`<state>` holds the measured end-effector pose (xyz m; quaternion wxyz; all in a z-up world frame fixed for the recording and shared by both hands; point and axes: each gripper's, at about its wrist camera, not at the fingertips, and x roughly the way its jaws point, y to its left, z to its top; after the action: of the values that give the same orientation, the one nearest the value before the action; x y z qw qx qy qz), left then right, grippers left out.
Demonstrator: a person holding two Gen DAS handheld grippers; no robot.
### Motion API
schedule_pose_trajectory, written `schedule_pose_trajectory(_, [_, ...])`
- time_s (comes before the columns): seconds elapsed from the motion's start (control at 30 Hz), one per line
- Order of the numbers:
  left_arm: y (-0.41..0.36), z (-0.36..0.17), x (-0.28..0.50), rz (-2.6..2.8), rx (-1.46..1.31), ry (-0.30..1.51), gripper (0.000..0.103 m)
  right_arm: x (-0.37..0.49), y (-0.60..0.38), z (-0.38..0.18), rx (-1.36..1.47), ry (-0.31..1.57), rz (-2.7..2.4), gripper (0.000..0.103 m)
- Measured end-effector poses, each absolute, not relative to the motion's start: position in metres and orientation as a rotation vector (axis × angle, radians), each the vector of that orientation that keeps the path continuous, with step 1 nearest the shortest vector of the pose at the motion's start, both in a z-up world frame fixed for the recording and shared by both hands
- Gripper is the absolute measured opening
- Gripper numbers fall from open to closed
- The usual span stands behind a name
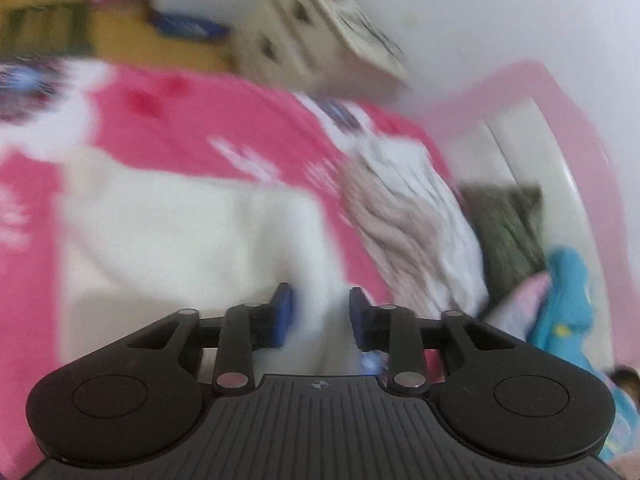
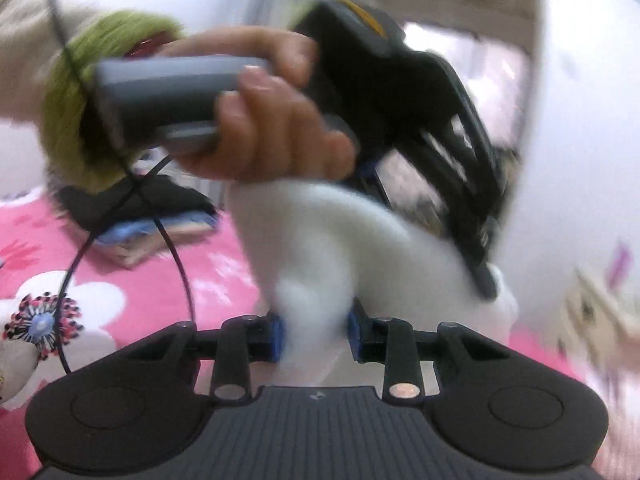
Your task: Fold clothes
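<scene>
A white garment (image 1: 168, 232) hangs over the pink flowered bedspread (image 1: 192, 132). My left gripper (image 1: 320, 316) is shut on a bunched fold of it between the blue pads. In the right wrist view, my right gripper (image 2: 314, 334) is shut on another part of the white garment (image 2: 320, 240), lifted off the bed. The left gripper's black body (image 2: 400, 92) and the hand holding it are right in front, close above. Both views are blurred.
A heap of unfolded clothes (image 1: 408, 216) lies at the right, with dark green and turquoise pieces (image 1: 568, 296). A cream drawer unit (image 1: 316, 36) stands behind the bed. A dark pile of folded items (image 2: 152, 212) sits on the bedspread (image 2: 140, 280).
</scene>
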<state>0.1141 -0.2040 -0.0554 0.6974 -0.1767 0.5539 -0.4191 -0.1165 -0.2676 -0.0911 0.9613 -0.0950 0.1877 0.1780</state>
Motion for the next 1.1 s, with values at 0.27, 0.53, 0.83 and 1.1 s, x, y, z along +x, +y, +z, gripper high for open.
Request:
schedule_pose_trajectory(0.27, [-0.173, -0.057, 0.105, -0.968, -0.397, 1.099, 0.044, -0.121, -0.388, -0.147, 0.681, 0.669, 0.290, 0.044])
schedule_pose_trajectory(0.53, [-0.150, -0.089, 0.027, -0.915, 0.087, 0.964, 0.044, -0.136, -0.457, -0.150, 0.967, 0.726, 0.402, 0.063])
schedule_pose_trajectory(0.83, [-0.160, -0.122, -0.013, -0.874, 0.232, 0.873, 0.044, -0.076, -0.512, -0.132, 1.015, 0.716, 0.247, 0.065])
schedule_pose_trajectory(1.1, [-0.169, -0.126, -0.029, -0.865, 0.337, 0.810, 0.044, 0.033, -0.470, -0.149, 0.855, 0.957, 0.287, 0.044])
